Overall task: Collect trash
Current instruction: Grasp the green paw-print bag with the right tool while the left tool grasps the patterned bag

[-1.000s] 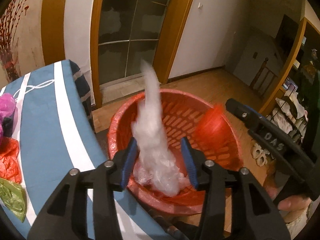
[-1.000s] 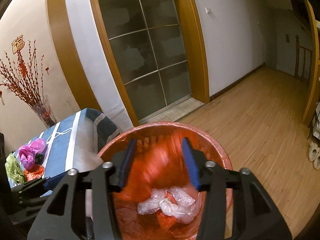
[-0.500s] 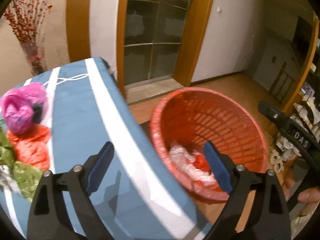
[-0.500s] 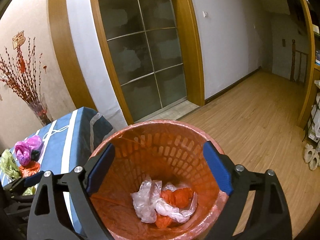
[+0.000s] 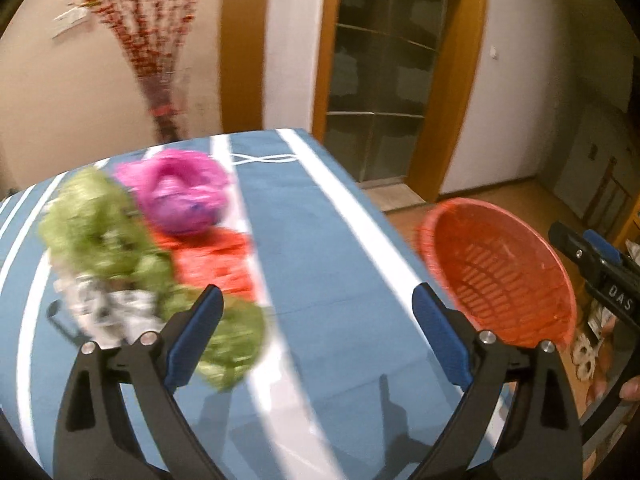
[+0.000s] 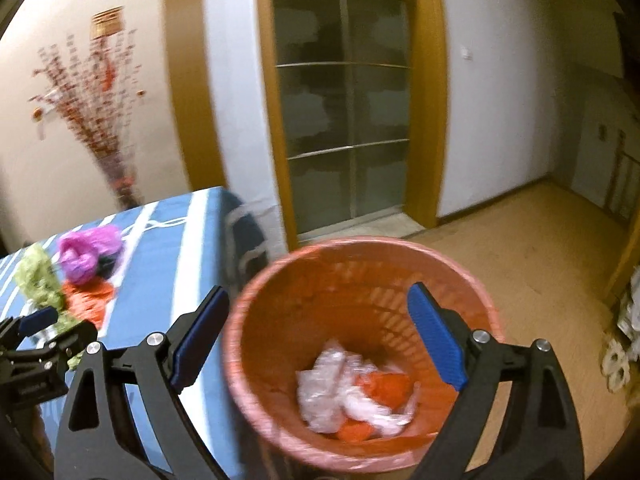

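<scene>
Left gripper (image 5: 316, 320): jaws spread wide, having just been opening, nothing between the blue pads. It hangs over the blue-and-white striped surface (image 5: 320, 240), angled downward. At about 9 o'clock from its left pad lies a green crumpled bag (image 5: 100, 236), blurred, with a second green lump (image 5: 234, 344) touching that pad's edge in the picture; whether they actually touch cannot be told. A grey-white crumpled piece (image 5: 108, 312) sits at 9 o'clock, just beside the green. At 11 o'clock lie an orange-red bag (image 5: 216, 260) and, beyond it, a pink bag (image 5: 180, 192), the two touching.

Right gripper (image 6: 316, 328): jaws likewise spread wide, having just been opening, nothing held. It hangs above the red basket (image 6: 360, 276), which stands on the wooden floor (image 6: 540, 240) just beside the surface's edge. At 6 o'clock inside the basket lie clear plastic (image 6: 340, 396) and orange scraps (image 6: 384, 388), resting together on the bottom. In the left wrist view the basket sits at 3 o'clock of the left gripper, with the right gripper's black body at the far right edge and part of a hand (image 5: 630, 390) below it.

Beyond the surface, at 12 o'clock, a glass-panelled door (image 6: 344, 120) in a wooden frame; at 10 o'clock, red branches (image 6: 96, 120) against the wall.
</scene>
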`<state>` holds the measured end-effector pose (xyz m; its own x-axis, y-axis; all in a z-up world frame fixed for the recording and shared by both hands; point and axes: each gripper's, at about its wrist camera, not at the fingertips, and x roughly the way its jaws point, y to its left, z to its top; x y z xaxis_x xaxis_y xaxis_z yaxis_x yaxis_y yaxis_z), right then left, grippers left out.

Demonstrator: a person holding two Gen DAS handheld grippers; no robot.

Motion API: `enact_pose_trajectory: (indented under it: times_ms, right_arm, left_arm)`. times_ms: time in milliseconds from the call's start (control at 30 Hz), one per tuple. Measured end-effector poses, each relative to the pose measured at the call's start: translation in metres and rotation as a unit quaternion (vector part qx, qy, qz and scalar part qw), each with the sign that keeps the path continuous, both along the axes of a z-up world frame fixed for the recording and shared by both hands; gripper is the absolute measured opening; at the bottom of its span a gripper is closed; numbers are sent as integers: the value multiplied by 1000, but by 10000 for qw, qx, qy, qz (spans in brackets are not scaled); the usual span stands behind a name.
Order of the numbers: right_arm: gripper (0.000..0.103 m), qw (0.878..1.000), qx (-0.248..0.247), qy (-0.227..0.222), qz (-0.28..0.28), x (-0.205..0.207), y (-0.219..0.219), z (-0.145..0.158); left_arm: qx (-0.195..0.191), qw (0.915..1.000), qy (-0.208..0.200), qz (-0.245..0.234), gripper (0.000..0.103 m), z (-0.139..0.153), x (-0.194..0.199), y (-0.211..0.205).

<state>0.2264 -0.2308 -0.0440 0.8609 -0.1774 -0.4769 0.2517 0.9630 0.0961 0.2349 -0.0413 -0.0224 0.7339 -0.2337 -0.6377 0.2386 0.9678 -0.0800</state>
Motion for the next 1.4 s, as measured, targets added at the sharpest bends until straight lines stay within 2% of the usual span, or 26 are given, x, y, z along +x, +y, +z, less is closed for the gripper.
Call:
enact_pose_trajectory:
  times_ms: [267,367,433,633,800,900,1067,1167,1233,1300,1400]
  right_arm:
    - [86,9957,121,44,922,21,68,6]
    - [79,9909,140,162,1326,33,99,5]
    - [69,9869,177,271,1579,43,121,3]
    - [54,9737,236,568,2192,69,178,-3]
    - [47,9652,236,818,2472,85,209,-13]
    - [46,9628,256,925,2525,93,222,-17]
    - [40,9600,177,1024,2601,97,236,-22]
    - [32,9582,6,1164,2614,100,243,-28]
    - [21,9575,-37,1220,2614,101,245,-32]
    - [15,9581,-49,1226,2588,100,244,-33]
    - [14,9599,76,1118,2570,94,238,-27]
  left_arm:
    - [-143,9967,-121,793,93,9,-14,88]
    - [-155,9930,-137,1160,93,9,-15,124]
    - [-203,9904,-131,1360,93,9,-15,145]
    - [-341,9843,-136,1726,93,8,-19,188]
    - [-417,9816,-90,1861,93,5,-23,208]
    - [-460,9808,-36,1897,93,1,-23,219]
    - [-537,9802,50,1906,91,-6,-24,230]
    - [-589,9806,137,1867,88,-10,-22,233]
    - [-619,9810,190,1829,87,-13,-20,233]
    - [-626,9814,212,1801,87,-14,-20,232]
    - [-632,9825,243,1736,86,-16,-18,228]
